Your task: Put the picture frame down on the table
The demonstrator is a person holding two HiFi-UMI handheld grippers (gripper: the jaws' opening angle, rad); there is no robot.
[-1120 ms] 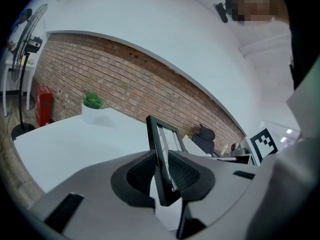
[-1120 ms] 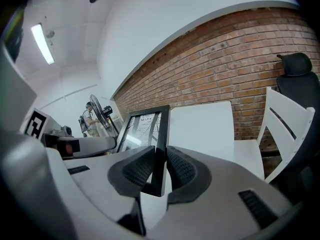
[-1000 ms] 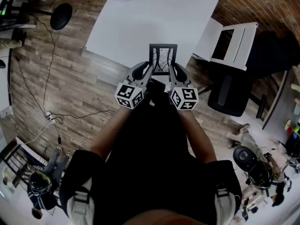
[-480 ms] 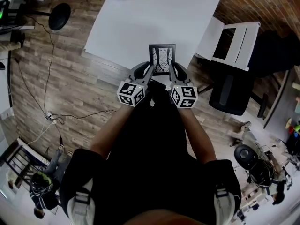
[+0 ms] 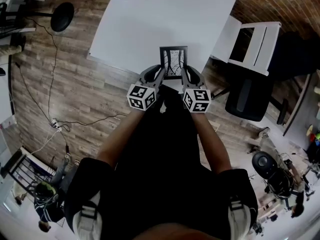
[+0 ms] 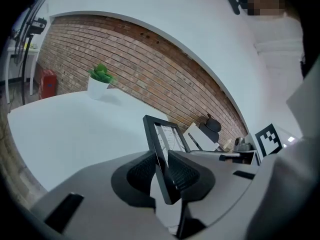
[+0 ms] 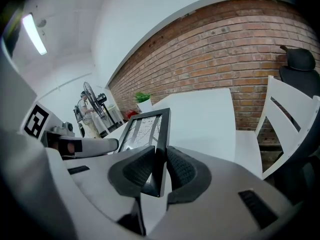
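Pads [image 6: 143,172], ribbed and black, on the left gripper [image 6: 162,161] are pinching the left edge of the picture frame [image 5: 173,62]. The right gripper [image 7: 160,154] is clamping its right edge the same way. Thin, rectangular and black-rimmed, the frame is being held upright between the two, its glazed face showing a pale print with dark branching lines. It is hanging at the near edge of the smooth white table [image 5: 150,24]; whether it is touching the top, I cannot tell. A leafy green plant [image 6: 100,79] in a white pot is sitting at the far left corner, well apart. A white slatted chair [image 5: 252,41] is standing to the right, near a red brick wall [image 5: 280,1].
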